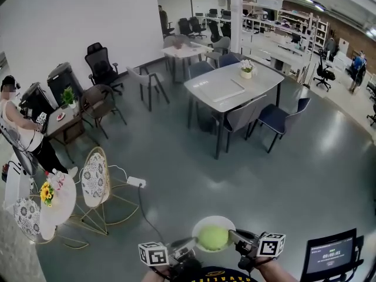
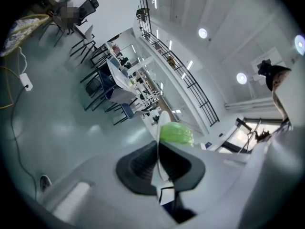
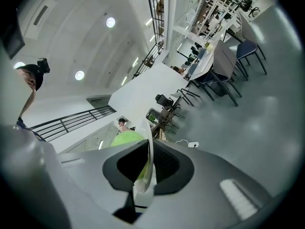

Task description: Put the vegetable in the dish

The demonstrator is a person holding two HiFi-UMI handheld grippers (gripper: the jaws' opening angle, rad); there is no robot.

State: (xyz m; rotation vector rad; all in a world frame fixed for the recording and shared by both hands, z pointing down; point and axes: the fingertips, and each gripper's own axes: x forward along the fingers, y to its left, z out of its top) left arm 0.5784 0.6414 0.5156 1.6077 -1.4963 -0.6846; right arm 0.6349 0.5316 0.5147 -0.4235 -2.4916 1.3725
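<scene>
Vegetable: a round, pale green head [image 1: 212,237], leafy by the look. It lies in the dish, between the two sets of fingers.
Dish: white and shallow [image 1: 200,224], held in the air above the floor [image 1: 176,157] with no counter under it.
Handling: I judge the vegetable light, slightly springy and ready to roll. The dish looks stiff, thin-rimmed and smooth, and would likely break if dropped.
Where to hold: the rim, at opposite sides, which is where the fingers sit.
Left gripper: [image 2: 158,152] its fingers are pinched tight on the thin rim, and the vegetable bulges just beyond their tips.
Right gripper: [image 3: 148,159] its fingers are clamped on the opposite rim, with the vegetable just past them.
Pose: both grippers are low and close to the body, pointing inward at each other, with the dish roughly level between them.
Risk: a tilt or an uneven pull could roll the vegetable out.
</scene>
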